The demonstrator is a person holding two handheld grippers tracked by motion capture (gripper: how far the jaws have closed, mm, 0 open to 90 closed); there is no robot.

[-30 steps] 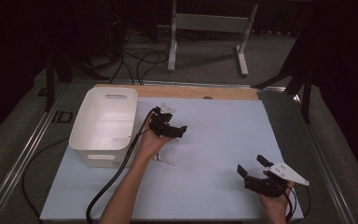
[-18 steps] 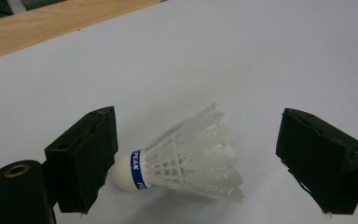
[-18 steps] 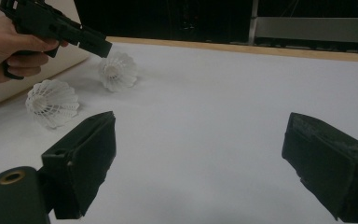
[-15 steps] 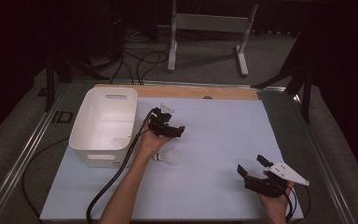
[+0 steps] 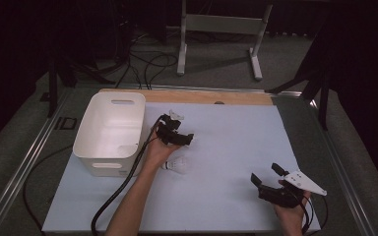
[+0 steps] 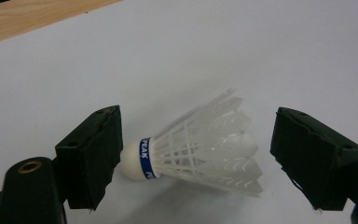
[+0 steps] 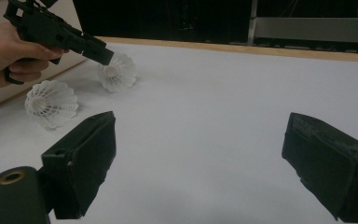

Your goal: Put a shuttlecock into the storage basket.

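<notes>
White table sheet (image 5: 226, 147); shuttlecock (image 6: 200, 144) between spread, closing left tongs (image 6: 196, 158); right tongs (image 7: 200, 163) spread, empty

table (image 5: 226, 147), two shuttlecocks (image 7: 51, 103), perhaps bin (image 5: 109, 129)

Two shuttlecocks (image 7: 116, 71) (image 7: 51, 103), one white bin (image 5: 109, 132), two grippers (image 5: 177, 137) (image 5: 268, 177)

Dark room, grey floor (image 5: 216, 64)
</notes>
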